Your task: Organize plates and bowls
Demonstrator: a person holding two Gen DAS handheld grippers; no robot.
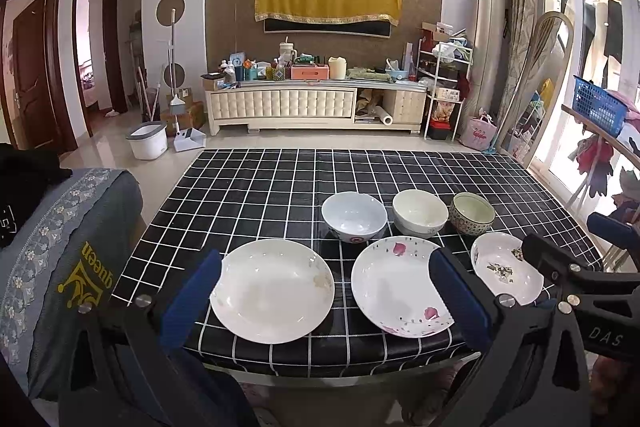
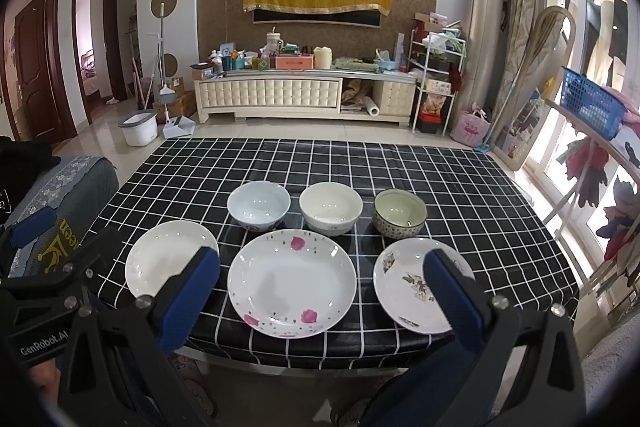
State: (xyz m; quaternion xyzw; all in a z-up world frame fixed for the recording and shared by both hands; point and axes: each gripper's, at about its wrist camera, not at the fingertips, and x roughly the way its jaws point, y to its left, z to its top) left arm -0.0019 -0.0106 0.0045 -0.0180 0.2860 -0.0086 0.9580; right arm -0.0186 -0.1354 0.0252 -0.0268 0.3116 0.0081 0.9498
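Observation:
Three plates lie in a front row on the black checked table (image 1: 256, 187): a plain white plate (image 1: 272, 291) (image 2: 168, 255), a pink-flowered plate (image 1: 396, 287) (image 2: 292, 283), and a small leaf-patterned plate (image 1: 500, 267) (image 2: 408, 287). Behind them stand a pale blue bowl (image 1: 354, 215) (image 2: 259, 205), a cream bowl (image 1: 420, 213) (image 2: 331, 207) and a patterned green bowl (image 1: 472, 213) (image 2: 400, 213). My left gripper (image 1: 324, 295) is open and empty above the near edge. My right gripper (image 2: 320, 291) is open and empty, framing the flowered plate.
A grey-covered sofa arm (image 1: 72, 247) sits at the table's left. A TV cabinet (image 1: 312, 103) with clutter stands against the far wall. A drying rack with a blue basket (image 2: 592, 103) is at the right.

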